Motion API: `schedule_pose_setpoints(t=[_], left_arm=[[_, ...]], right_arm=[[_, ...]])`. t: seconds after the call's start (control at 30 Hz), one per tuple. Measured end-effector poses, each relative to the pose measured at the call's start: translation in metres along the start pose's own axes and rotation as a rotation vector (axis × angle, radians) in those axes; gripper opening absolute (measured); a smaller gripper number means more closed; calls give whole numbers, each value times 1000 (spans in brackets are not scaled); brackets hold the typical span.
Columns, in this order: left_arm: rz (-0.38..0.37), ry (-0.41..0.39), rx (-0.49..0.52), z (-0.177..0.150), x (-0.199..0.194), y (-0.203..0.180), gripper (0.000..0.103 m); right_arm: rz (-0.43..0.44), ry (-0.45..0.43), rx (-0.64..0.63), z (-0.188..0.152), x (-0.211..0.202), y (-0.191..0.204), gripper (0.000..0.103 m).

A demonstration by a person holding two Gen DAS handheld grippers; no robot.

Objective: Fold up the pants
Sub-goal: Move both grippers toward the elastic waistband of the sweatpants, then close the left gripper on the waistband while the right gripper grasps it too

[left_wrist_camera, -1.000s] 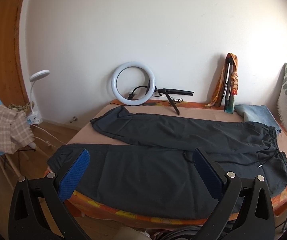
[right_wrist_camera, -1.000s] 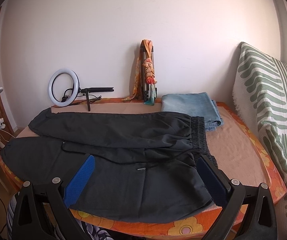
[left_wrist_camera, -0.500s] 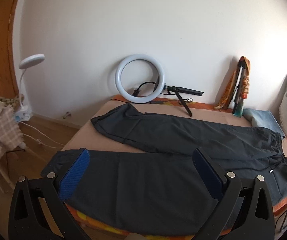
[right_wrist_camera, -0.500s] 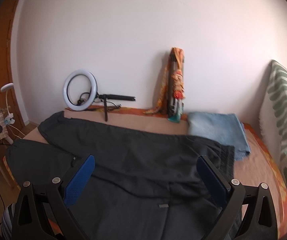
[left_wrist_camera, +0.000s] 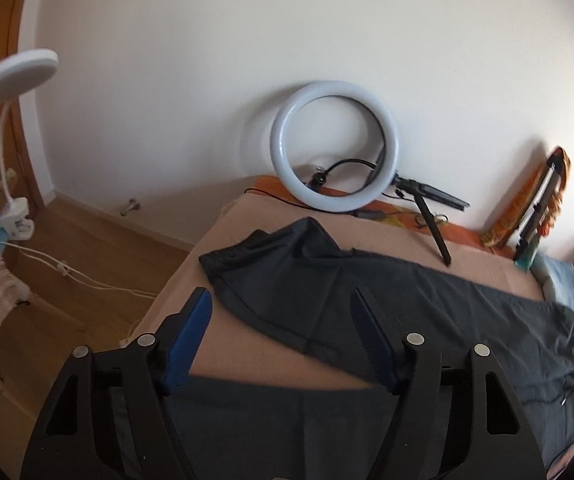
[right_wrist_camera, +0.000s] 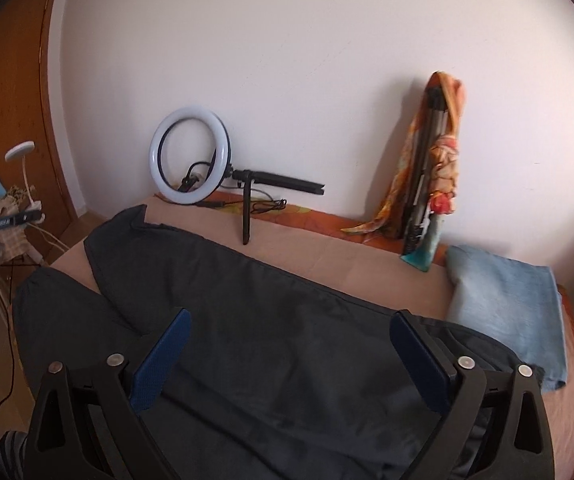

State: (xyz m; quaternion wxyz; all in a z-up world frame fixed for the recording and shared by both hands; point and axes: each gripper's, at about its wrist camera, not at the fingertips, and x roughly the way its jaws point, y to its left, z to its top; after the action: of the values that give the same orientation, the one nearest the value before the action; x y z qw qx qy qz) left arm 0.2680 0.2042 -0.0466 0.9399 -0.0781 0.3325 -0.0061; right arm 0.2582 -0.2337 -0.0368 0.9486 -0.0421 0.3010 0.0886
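Pants (left_wrist_camera: 427, 312), dark grey and unfolded, lie spread across the table (left_wrist_camera: 247, 344), its brown cover bare between the two legs. In the left wrist view one leg runs from the cuff at centre left to the waist at the right edge, and the other leg fills the bottom of the frame under the gripper. At far left a white lamp (left_wrist_camera: 15, 68) stands over the wooden floor. At upper centre a ring light (left_wrist_camera: 391, 184) leans on the wall, with its small tripod (left_wrist_camera: 431, 216) beside it to the right.

The left gripper (left_wrist_camera: 283, 340) has its jaws partly apart; they have just been closing, and nothing is between the pads, only bare table cover and the far leg's hem ahead of them. In the right wrist view the right gripper (right_wrist_camera: 287, 356) stands wide over the thigh cloth, its jaws just closed a little, with no cloth pinched. Further right lie folded blue jeans (right_wrist_camera: 507, 312), and behind them a wrapped stand (right_wrist_camera: 439, 168) leans against the wall.

The step in hand looks like the reach for a first grasp, so the fold has not begun. Next, each gripper likely needs to drop onto an edge of one leg, pinch the fabric, then carry it over the other leg.
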Motion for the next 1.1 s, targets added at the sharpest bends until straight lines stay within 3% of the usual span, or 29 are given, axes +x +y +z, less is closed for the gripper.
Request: schedule_pose_setpoints(t=[0.3,0.5,0.8,1.1], left_arm=[[8,90,-94,44,82,40,63],[-9,168,-127,56,136,45,63],[47,259,-95,63,209,47,62],[45,310,-32,51,237,39,62]], right_arm=[[94,118,44,23,83,-12,85],[112,191,14,31,135,-14,85],[108,258,-78,40,195,-10,85],[150,301,-88,42,248,-7,93]])
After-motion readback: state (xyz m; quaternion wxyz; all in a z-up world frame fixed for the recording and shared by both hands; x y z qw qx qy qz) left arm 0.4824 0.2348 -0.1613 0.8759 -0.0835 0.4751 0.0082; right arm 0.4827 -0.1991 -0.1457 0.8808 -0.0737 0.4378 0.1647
